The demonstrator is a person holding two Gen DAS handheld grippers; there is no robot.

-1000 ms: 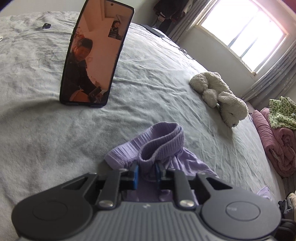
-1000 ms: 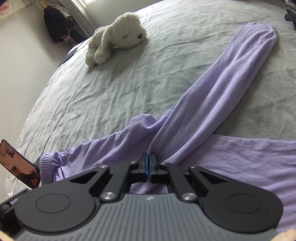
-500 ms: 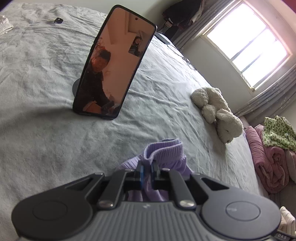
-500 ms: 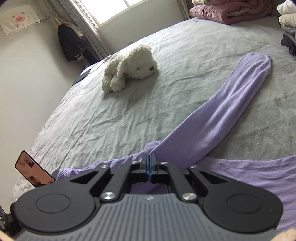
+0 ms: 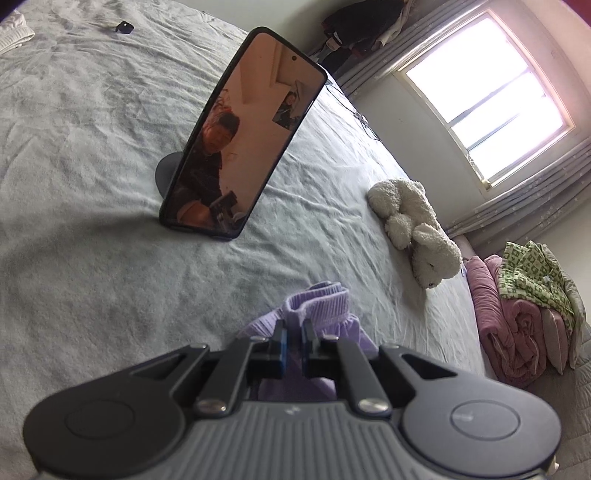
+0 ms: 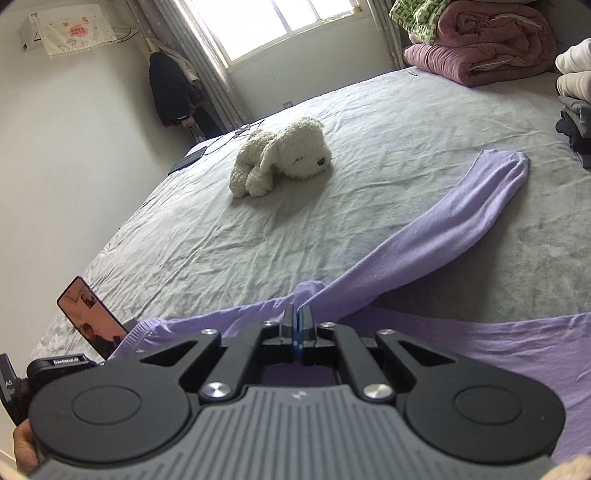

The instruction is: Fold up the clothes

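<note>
— What do my two grippers have right now?

— My left gripper (image 5: 293,341) is pinching the ribbed cuff (image 5: 325,304) of the purple top (image 6: 424,243). A bit of purple cloth sits between the blue pads, so the jaws are squeezed on it. My right gripper (image 6: 296,326) has its jaws pressed tight together, with a thin fold of the same top caught between them.

— Where is the top?

— It lies on the grey bed (image 6: 406,122). In my right view one long sleeve (image 6: 480,195) runs out toward 2 o'clock, flat on the sheet. The other sleeve goes off toward 9 o'clock, to the cuff my left gripper holds. The wide body of the top spreads out at 3 to 4 o'clock, low in the view.

— What else is on the bed?

— A white toy dog (image 6: 284,155) lies at 12 o'clock in my right view, well apart from the top. A phone (image 5: 243,136) stands tilted on a round stand (image 5: 168,171) at 11 o'clock in my left view, near the cuff but not touching it.

— Any boxes or baskets with things in them?

— I can't see one. Folded pink blankets (image 6: 480,44) are stacked at 1 o'clock in my right view, with a green checked cloth (image 6: 417,14) on top. A hand (image 6: 24,448) shows at 8 o'clock.
</note>
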